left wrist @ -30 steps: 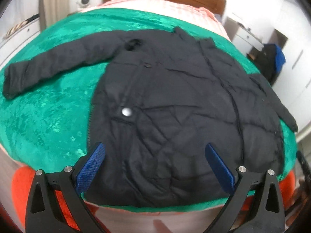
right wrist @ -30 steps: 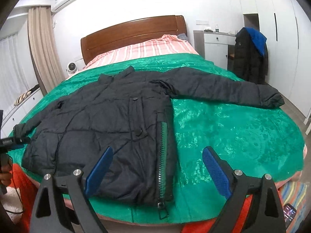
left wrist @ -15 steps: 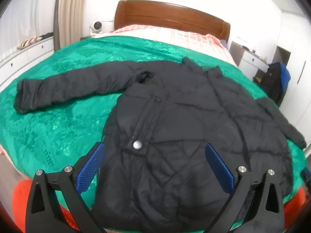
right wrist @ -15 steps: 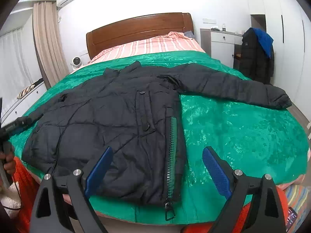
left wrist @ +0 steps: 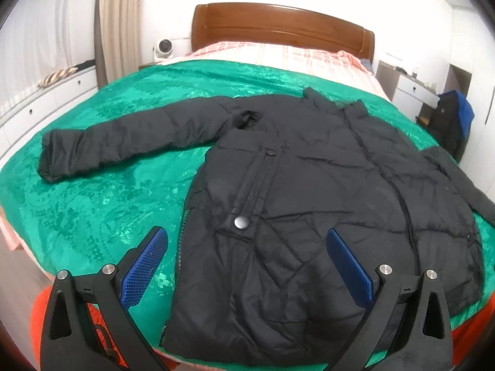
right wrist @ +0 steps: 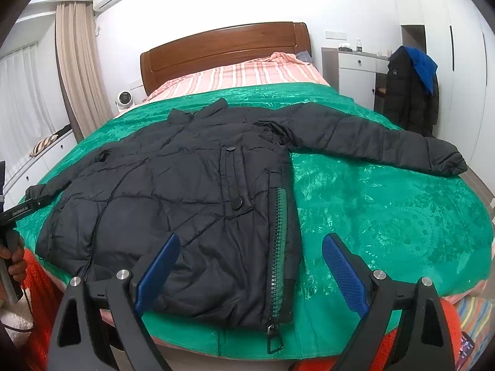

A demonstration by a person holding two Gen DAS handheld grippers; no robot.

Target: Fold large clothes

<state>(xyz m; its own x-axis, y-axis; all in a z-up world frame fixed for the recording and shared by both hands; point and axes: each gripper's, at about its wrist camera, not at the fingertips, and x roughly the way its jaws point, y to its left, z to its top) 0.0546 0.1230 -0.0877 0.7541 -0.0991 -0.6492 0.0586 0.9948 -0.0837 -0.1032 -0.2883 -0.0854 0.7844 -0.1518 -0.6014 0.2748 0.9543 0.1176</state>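
Observation:
A black padded jacket (left wrist: 309, 191) lies flat, front up, on a green blanket (left wrist: 92, 210) that covers the bed. One sleeve (left wrist: 123, 142) stretches out to the left in the left wrist view. The other sleeve (right wrist: 386, 142) stretches right in the right wrist view, where a green-taped zipper (right wrist: 278, 247) runs down the jacket's (right wrist: 173, 198) edge. My left gripper (left wrist: 246, 232) hovers open over the hem at the bed's foot, holding nothing. My right gripper (right wrist: 251, 238) is open above the zipper corner, also holding nothing. A hand (right wrist: 14, 262) holds the left gripper's handle at the left edge.
A wooden headboard (right wrist: 225, 46) and striped pink bedding (right wrist: 247, 74) lie beyond the blanket. A dark coat with a blue hood (right wrist: 411, 89) hangs by a white dresser (right wrist: 355, 71) on the right. White cabinets (left wrist: 37, 105) and a curtain (right wrist: 80, 71) stand left. Orange cloth (left wrist: 43, 315) lies below the bed's foot.
The left wrist view has tipped upward: the jacket sits lower in it and the headboard has come into sight. The right view barely shifted. Both grippers stayed open.

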